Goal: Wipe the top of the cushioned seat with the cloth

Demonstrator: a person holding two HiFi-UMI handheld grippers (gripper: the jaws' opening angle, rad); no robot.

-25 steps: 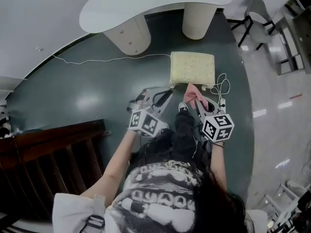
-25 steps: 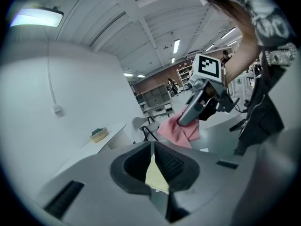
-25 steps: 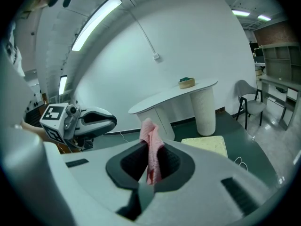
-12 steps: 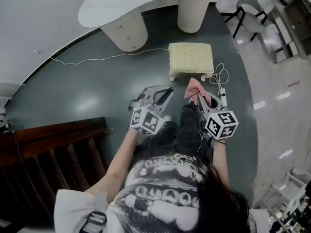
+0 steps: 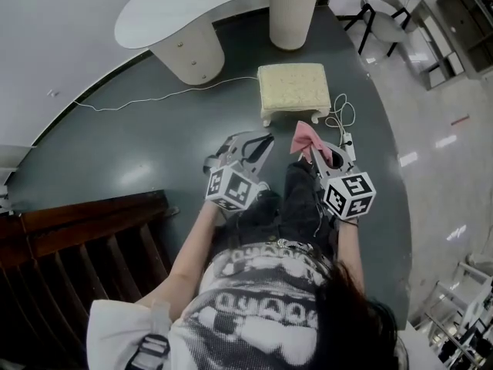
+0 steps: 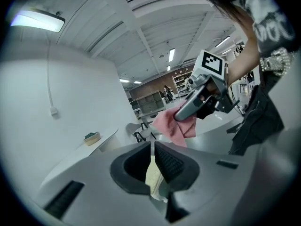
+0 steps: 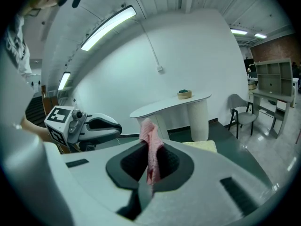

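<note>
Right gripper [image 7: 149,160] pinches the pink cloth [image 7: 150,134], held in the air just short of the cushioned seat [image 5: 294,87], not touching it. Left gripper [image 6: 153,161] is pressed together and empty, also short of the seat, toward its left.

Judged: cloth in hand, wiping not begun, whole top left to do.

Seat top bare. White table [image 5: 200,6] stands behind the seat, a white cable [image 5: 154,97] trails left of it, and there is open floor on the near side.

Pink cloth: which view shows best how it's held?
The right gripper view: the pink cloth stands mid-frame, pinched between the jaws of the right tool. The left gripper view shows it from the side, drooping from that tool; the head view shows only a small pink patch.
</note>
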